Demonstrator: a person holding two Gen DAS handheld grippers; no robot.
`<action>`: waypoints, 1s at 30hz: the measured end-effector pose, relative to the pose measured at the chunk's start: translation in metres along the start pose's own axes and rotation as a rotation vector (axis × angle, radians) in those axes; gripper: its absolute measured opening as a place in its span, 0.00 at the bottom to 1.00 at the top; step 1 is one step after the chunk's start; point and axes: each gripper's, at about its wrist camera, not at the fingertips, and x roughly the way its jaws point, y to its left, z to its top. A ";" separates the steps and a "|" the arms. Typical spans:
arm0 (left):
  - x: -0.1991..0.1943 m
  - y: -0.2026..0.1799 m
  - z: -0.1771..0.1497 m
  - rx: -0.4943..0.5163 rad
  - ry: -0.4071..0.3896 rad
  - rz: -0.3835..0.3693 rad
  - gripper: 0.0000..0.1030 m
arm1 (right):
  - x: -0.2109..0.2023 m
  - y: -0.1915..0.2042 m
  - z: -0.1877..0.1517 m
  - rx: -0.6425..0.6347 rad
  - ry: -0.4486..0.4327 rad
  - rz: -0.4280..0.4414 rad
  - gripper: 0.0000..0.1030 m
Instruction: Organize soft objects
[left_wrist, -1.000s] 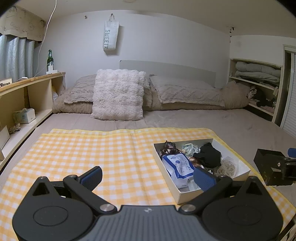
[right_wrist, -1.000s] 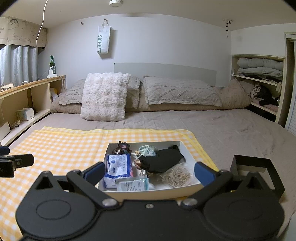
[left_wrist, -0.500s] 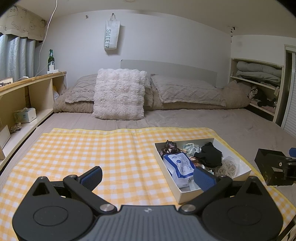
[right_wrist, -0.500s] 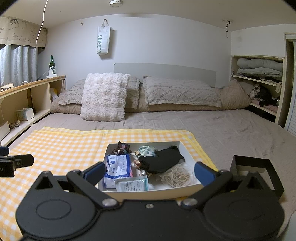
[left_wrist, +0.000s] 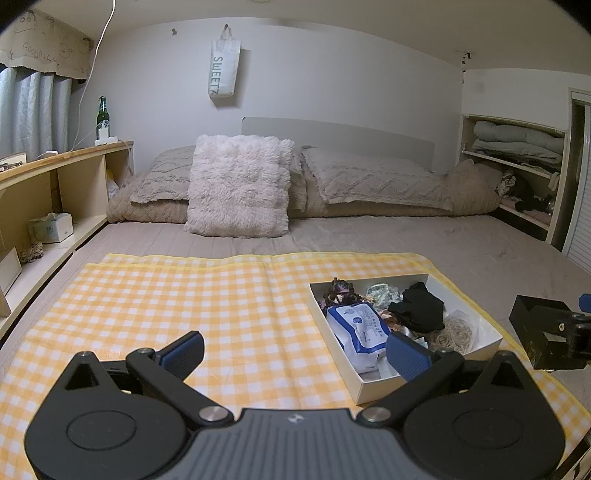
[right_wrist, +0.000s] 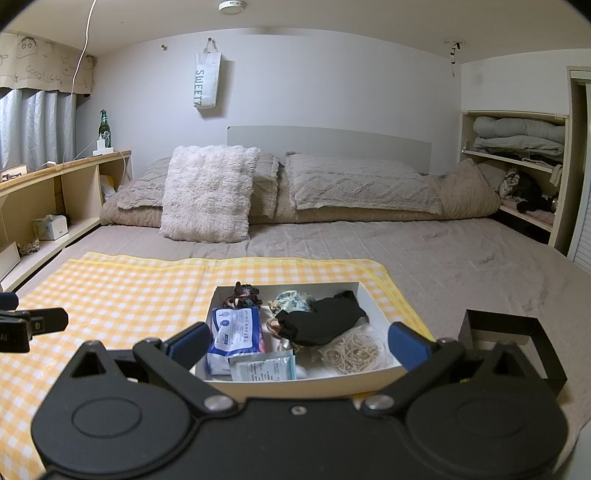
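A white box (right_wrist: 373, 302) sits on the yellow checked cloth (right_wrist: 122, 295) on the bed. It holds a blue tissue pack (right_wrist: 236, 332), a black cloth (right_wrist: 325, 321), a pile of rubber bands (right_wrist: 351, 350), a small sachet (right_wrist: 264, 365) and hair ties (right_wrist: 243, 291). My right gripper (right_wrist: 297, 341) is open and empty just in front of the box. My left gripper (left_wrist: 295, 350) is open and empty over the cloth, left of the box (left_wrist: 487, 328); the tissue pack (left_wrist: 358, 328) shows there too.
A black open box (right_wrist: 517, 332) stands on the bed right of the white box. A fluffy pillow (right_wrist: 208, 192) and grey pillows lie at the headboard. Wooden shelves (left_wrist: 44, 192) run along the left, with a green bottle (left_wrist: 102, 120). Shelves with folded bedding (right_wrist: 517, 136) stand at right.
The left gripper has drawn back and lifted slightly, so the box sits a little farther off. The right gripper has hardly moved. Both stay open.
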 end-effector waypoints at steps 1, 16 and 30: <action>0.000 0.000 0.000 0.000 0.000 0.000 1.00 | 0.000 0.000 0.000 0.000 0.000 0.000 1.00; 0.000 0.003 -0.001 -0.002 0.002 0.003 1.00 | -0.001 -0.001 0.000 -0.002 0.000 0.000 1.00; -0.001 0.005 -0.002 -0.033 0.013 0.013 1.00 | 0.000 -0.001 0.000 -0.002 0.000 0.000 1.00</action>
